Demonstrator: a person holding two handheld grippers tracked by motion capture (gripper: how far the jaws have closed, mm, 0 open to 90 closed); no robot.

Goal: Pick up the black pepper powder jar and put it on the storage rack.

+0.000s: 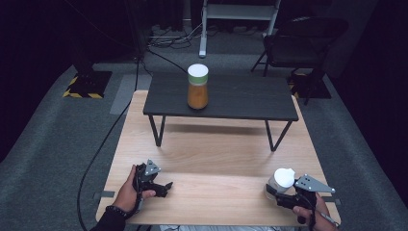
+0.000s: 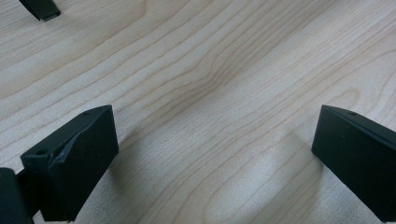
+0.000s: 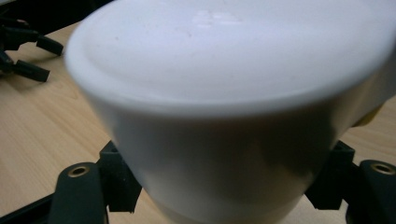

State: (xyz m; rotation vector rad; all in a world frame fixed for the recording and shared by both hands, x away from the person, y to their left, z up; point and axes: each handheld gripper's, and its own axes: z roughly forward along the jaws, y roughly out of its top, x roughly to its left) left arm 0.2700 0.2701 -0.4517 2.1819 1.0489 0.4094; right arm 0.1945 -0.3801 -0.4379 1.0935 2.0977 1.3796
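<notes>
The right tongs (image 1: 272,191) are closed on a white-capped jar (image 1: 280,182) at the near right corner of the light wooden tabletop (image 1: 216,159). In the right gripper view the jaws press against both sides of the jar, just under its broad white cap (image 3: 224,60). The jar's base contacts the tabletop.

The left tongs (image 1: 166,186) rest low over the near left area of the tabletop, well apart from the jar. In the left gripper view the jaws are spread wide, with bare wood grain between them.

A low black bench (image 1: 221,98) stands across the far part of the tabletop. An upright bottle (image 1: 197,86) with orange contents and a white cap stands on the bench.
</notes>
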